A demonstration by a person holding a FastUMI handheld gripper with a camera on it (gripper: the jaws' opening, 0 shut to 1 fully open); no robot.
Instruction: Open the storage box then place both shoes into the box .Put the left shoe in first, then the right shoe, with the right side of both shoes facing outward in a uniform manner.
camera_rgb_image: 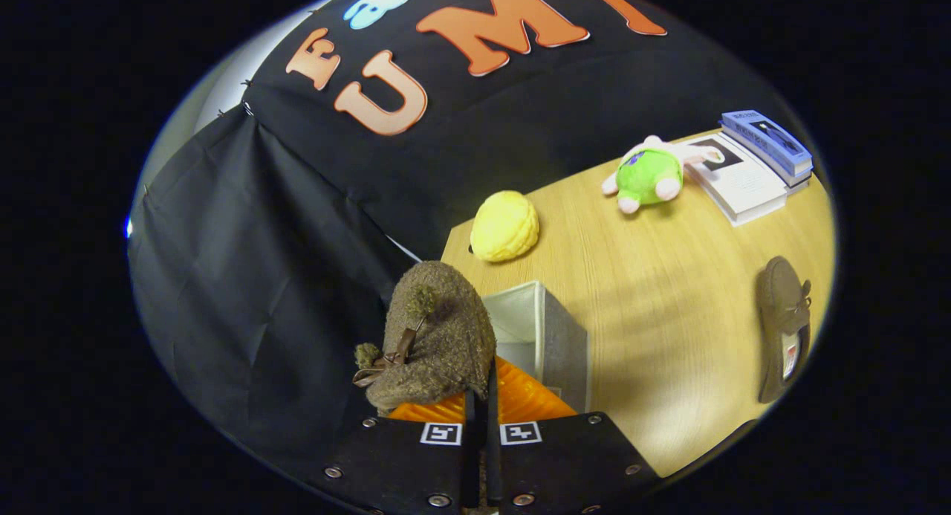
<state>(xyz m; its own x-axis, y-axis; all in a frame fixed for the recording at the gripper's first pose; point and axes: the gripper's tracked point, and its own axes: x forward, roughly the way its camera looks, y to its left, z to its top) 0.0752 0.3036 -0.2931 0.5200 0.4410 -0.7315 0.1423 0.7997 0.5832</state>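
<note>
Our tool, pinched narrow on a fuzzy brown shoe, holds it toe-up just left of the open box, apparently; second shoe lies far right on the surface.

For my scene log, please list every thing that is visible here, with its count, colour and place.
held shoe: 1, brown and fuzzy, clamped between the fingers, over the box.
storage box: 1, grey, open, just ahead of the fingers on the table.
second shoe: 1, brown, lying on the table, far to the right of the box.
yellow plush: 1, yellow, beyond the box near the table corner.
green plush toy: 1, green and pink, beside the books.
books: several, white and blue, at the far side of the table.
table: 1, light wood.
gripper: 1, fingers shut on the held shoe.
</note>
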